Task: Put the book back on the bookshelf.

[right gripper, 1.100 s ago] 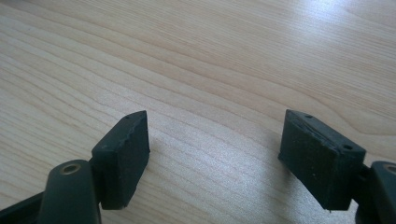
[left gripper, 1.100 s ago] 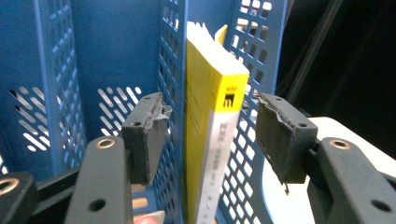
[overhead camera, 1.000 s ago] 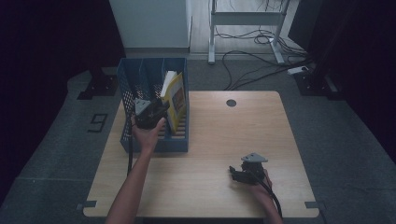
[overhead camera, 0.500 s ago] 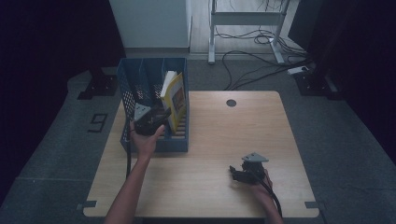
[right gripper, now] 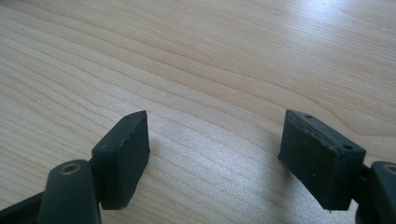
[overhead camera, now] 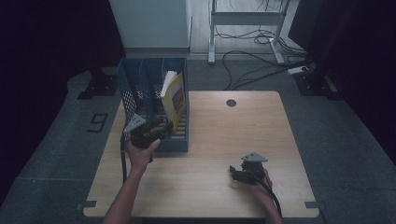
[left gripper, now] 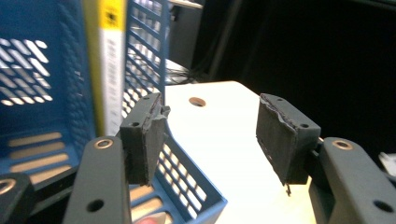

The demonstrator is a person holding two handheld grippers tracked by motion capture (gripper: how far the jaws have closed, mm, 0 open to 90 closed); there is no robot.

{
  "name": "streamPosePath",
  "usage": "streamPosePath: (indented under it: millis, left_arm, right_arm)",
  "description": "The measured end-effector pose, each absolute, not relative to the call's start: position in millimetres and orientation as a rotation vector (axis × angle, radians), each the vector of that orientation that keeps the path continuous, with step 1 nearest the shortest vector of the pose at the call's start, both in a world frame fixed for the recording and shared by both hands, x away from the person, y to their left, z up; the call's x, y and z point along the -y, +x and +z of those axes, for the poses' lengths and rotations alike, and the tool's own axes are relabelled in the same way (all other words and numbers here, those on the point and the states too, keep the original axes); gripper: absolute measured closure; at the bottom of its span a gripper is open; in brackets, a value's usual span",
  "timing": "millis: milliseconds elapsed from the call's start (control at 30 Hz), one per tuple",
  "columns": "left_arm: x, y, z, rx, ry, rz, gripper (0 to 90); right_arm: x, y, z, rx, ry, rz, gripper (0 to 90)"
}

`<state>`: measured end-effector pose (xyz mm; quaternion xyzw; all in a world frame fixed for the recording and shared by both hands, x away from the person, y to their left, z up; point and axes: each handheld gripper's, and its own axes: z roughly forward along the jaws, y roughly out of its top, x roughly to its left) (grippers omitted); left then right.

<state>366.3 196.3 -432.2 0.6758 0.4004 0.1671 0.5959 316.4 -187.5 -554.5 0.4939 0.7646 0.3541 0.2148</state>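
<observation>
- The blue file rack (overhead camera: 154,100) is standing at the far-left part of the wooden table (overhead camera: 219,140), its slots open toward the person.
- A yellow book (overhead camera: 175,98) is sitting upright in the rack's rightmost slot, leaning slightly; in the left gripper view its spine (left gripper: 108,65) is rising just behind the rack's front wall (left gripper: 187,177).
- The left gripper (overhead camera: 148,134) is hovering at the rack's near-right corner, just in front of the book; its jaws are standing apart with nothing between the pads, released (left gripper: 210,135).
- The right gripper (overhead camera: 245,171) is resting low over the table, well apart from the rack toward the near-right side; its jaws are gaping wide over bare wood, grasping nothing (right gripper: 212,154).
- A round cable hole (overhead camera: 231,102) is lying in the table just right of the rack's far end.
</observation>
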Motion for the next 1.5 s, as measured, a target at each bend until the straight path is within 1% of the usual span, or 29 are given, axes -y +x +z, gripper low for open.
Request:
streamPosePath:
  millis: [133, 567, 667, 933, 1100, 1500]
  left_arm:
    - [-193.1, 355.2, -439.3, -0.885, 1.593, 0.352, 42.4]
    - [-180.5, 317.8, -456.1, -0.742, 1.669, 0.310, 43.1]
    - [-174.8, 307.1, -462.7, -0.698, 1.698, 0.284, 43.4]
    - [-160.2, 285.9, -486.4, -0.623, 1.757, 0.166, 43.2]
    - [-153.2, 278.1, -495.1, -0.603, 1.795, 0.131, 42.2]
    - [-146.2, 272.3, -502.2, -0.588, 1.811, 0.088, 40.6]
  right_arm:
    - [187.7, 316.4, -554.5, -2.123, 1.367, 0.982, 23.3]
    - [188.0, 317.5, -554.5, -2.122, 1.367, 0.980, 23.1]
    - [188.0, 317.6, -554.5, -2.122, 1.367, 0.981, 23.0]
    - [188.4, 318.4, -554.6, -2.120, 1.366, 0.982, 23.0]
    - [188.2, 318.3, -554.6, -2.120, 1.366, 0.980, 23.0]
    - [188.1, 318.6, -554.6, -2.120, 1.365, 0.977, 22.9]
